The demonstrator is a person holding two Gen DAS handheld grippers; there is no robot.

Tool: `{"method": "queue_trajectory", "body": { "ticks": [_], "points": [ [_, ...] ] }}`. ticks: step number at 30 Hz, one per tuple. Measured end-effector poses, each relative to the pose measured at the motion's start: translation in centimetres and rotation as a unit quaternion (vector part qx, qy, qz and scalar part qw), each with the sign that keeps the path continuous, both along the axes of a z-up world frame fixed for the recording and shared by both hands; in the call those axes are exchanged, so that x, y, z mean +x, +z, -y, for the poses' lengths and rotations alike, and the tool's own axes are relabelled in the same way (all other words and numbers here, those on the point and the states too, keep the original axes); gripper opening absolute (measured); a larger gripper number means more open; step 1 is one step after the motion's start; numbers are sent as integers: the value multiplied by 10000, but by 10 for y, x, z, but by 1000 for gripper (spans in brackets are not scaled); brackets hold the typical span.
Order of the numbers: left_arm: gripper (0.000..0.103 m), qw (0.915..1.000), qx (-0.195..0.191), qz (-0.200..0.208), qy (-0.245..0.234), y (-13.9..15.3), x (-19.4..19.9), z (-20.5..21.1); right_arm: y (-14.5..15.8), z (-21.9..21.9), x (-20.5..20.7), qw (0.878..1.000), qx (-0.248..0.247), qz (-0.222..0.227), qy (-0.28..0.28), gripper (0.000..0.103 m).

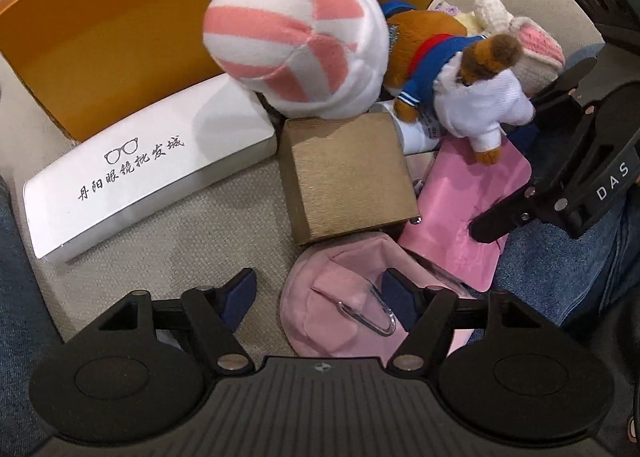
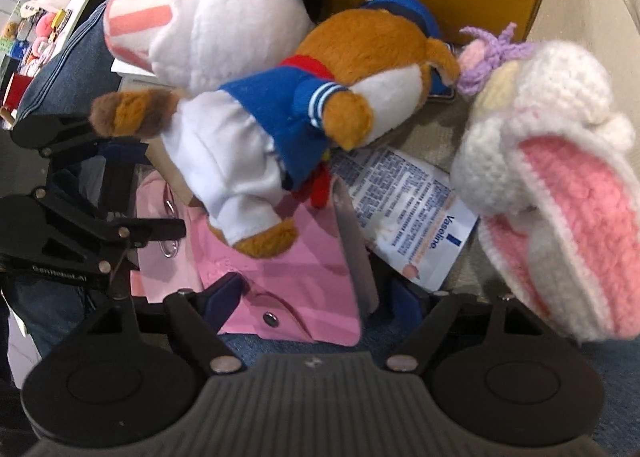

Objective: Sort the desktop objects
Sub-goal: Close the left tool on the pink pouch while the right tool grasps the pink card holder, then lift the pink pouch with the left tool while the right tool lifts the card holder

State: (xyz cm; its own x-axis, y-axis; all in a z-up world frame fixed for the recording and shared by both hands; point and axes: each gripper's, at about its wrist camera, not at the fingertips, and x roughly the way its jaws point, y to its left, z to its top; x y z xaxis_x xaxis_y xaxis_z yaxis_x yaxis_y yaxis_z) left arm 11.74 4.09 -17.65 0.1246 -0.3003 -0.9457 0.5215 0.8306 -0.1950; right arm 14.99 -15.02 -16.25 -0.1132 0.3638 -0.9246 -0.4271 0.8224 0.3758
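both grippers stand open over the pile, holding nothing. left gripper (image 1: 320, 297), bottom centre of its view, straddles the pink pouch (image 1: 344, 313) with its clear clip; right gripper (image 2: 316, 297) brackets the pink case (image 2: 288, 289). best move, i judge: close low on the flat pouch, lift straight. room is tight: gold box (image 1: 348, 181) just above, sailor bear (image 2: 280, 129) overlapping, orange wall (image 1: 100, 37) behind.
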Motion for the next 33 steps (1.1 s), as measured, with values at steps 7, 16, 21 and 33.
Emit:
{"method": "queue_trajectory", "body": {
  "ticks": [7, 16, 21, 33],
  "points": [
    [47, 9994, 159, 196, 232, 9, -22, 10, 23, 5, -20, 9988, -33, 468, 138, 66],
    [42, 9962, 320, 718, 364, 41, -74, 21, 65, 12, -39, 9935, 76, 1102, 271, 63],
    [43, 9948, 327, 892, 380, 68, -73, 5, 68, 7, -54, 9918, 197, 1211, 346, 63],
    [45, 9941, 221, 1047, 192, 92, -116, 15, 83, 11, -86, 9843, 82, 1726, 369, 48]
  ]
}}
